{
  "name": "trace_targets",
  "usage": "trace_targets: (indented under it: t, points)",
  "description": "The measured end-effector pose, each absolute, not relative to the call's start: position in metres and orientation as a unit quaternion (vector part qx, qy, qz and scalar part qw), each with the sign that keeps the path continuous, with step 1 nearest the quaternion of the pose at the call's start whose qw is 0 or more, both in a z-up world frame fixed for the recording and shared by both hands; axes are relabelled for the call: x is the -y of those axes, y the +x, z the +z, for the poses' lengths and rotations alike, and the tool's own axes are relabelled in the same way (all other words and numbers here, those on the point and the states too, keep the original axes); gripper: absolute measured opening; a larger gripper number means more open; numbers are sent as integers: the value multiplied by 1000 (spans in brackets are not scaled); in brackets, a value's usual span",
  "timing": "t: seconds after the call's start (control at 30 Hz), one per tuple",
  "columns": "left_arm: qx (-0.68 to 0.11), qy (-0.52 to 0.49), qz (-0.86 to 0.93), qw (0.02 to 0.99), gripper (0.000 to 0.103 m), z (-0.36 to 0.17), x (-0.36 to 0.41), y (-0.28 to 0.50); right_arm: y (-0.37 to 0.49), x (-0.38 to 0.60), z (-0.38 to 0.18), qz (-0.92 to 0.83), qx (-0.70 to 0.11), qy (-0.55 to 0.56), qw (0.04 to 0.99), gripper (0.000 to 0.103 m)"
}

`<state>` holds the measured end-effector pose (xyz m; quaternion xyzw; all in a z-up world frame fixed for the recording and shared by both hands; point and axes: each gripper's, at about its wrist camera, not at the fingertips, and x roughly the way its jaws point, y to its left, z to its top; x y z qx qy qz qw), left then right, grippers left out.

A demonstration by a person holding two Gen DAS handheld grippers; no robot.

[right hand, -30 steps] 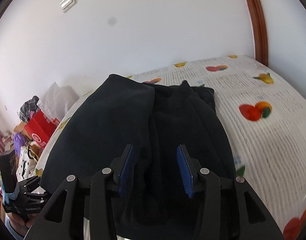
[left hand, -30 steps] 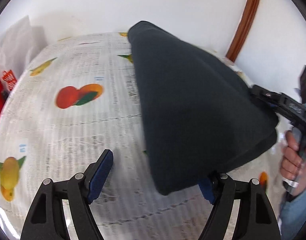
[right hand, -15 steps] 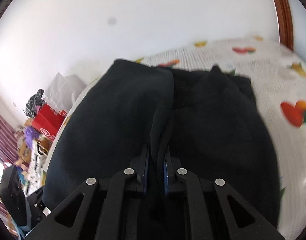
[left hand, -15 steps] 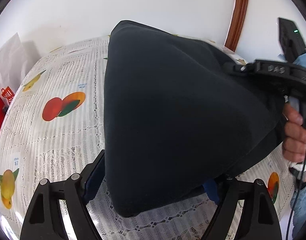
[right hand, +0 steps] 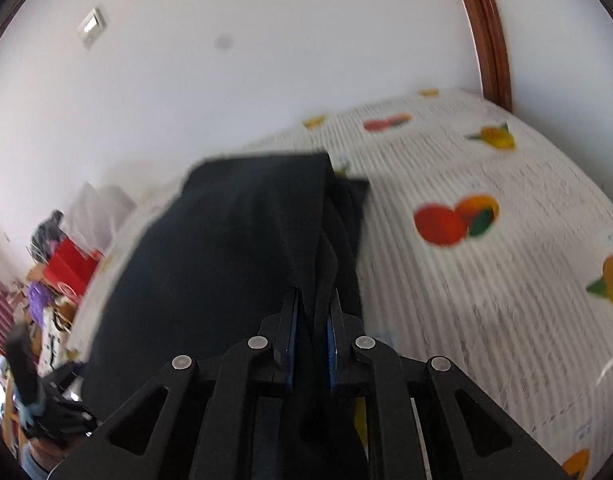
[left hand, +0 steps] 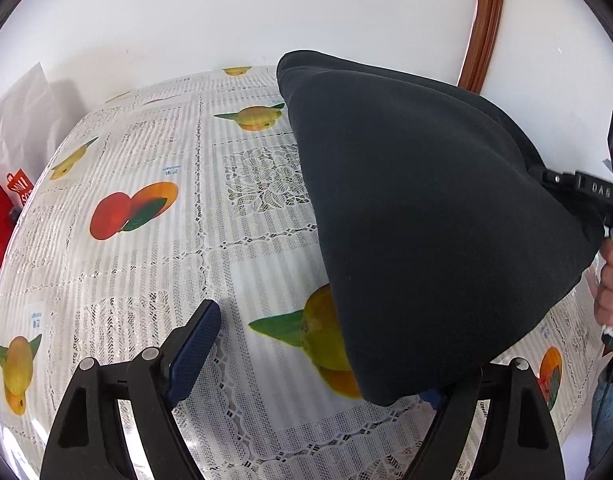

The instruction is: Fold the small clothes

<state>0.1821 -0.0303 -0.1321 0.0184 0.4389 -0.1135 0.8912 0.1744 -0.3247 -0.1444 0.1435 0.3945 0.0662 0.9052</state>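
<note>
A dark navy garment is lifted off the fruit-print tablecloth at its right side, sloping down to the table at the far end. My right gripper is shut on a fold of this garment, its blue pads pinching the cloth. In the left wrist view the right gripper's black body shows at the garment's right edge. My left gripper stands open just above the table; the garment's near corner hangs over its right finger, while its left finger is bare.
A person's hand grips the right tool. A red bag and a white plastic bag stand beyond the table's left edge. A brown door frame runs up the white wall behind. Clutter lies past the table's edge.
My right gripper closed on the garment's fold and dragged it aside. In the left wrist view the cloth slid right, uncovering the left finger and a printed fruit.
</note>
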Motion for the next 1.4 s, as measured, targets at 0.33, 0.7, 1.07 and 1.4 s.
trace_targets:
  t: [0.33,0.7,1.07,1.4]
  points:
    - [-447,0,-121,886,83,-132,19,179,125,319,-136,43,-403,75,911,27]
    - [-424,23,-143,894,81,-113,17,141,47,309,-125,68,-408,46,909,46]
    - [-421,23,-142,896,18,-111,31,156,79,306,-154,55,-407,125,903,12]
    - [-448,-5,-154,881,23,-122,24,154,98,317,-152,47,-411,120,902,12]
